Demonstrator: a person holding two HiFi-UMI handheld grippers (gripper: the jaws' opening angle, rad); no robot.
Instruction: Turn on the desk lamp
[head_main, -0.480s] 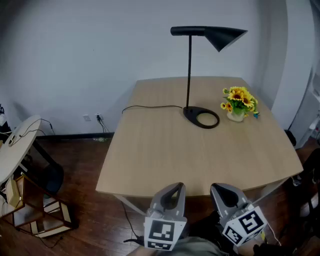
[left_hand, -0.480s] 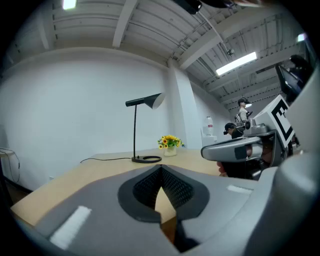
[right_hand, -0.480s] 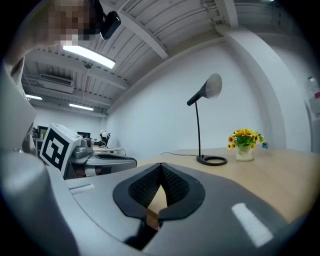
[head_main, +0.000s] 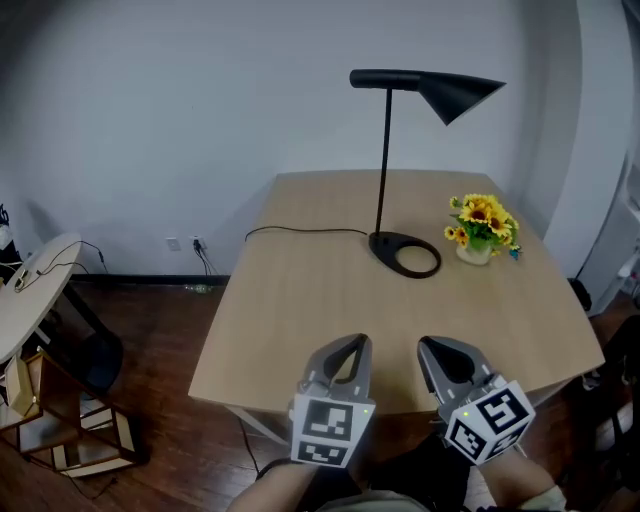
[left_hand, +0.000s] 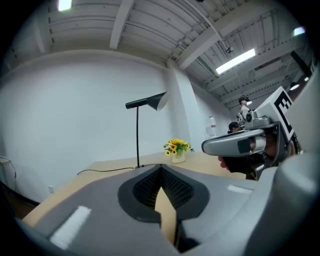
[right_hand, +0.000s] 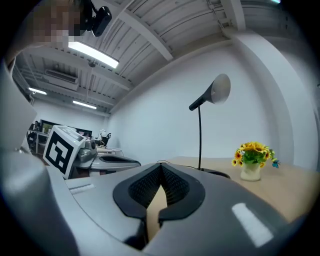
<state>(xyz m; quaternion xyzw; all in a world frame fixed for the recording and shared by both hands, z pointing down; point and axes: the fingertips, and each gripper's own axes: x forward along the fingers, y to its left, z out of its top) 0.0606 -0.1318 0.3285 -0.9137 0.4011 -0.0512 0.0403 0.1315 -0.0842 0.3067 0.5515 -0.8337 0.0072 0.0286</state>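
Observation:
The black desk lamp stands at the far side of the wooden table (head_main: 300, 320). Its ring base (head_main: 405, 253) holds a thin pole and a cone shade (head_main: 455, 92), and no light shows from it. Its cord (head_main: 300, 231) runs left off the table. My left gripper (head_main: 340, 362) and right gripper (head_main: 448, 362) hover side by side over the table's near edge, well short of the lamp. Both are shut with nothing in them. The left gripper view shows the lamp (left_hand: 147, 102) ahead, and in the right gripper view the lamp (right_hand: 212, 92) is ahead too.
A small vase of yellow flowers (head_main: 483, 228) stands just right of the lamp base. A round side table (head_main: 35, 290) and a wooden frame shelf (head_main: 70, 440) stand on the dark floor at the left. The white wall is close behind the table.
Both grippers have moved forward, from just off the table's near edge to over it. They stay shut. The lamp has not changed.

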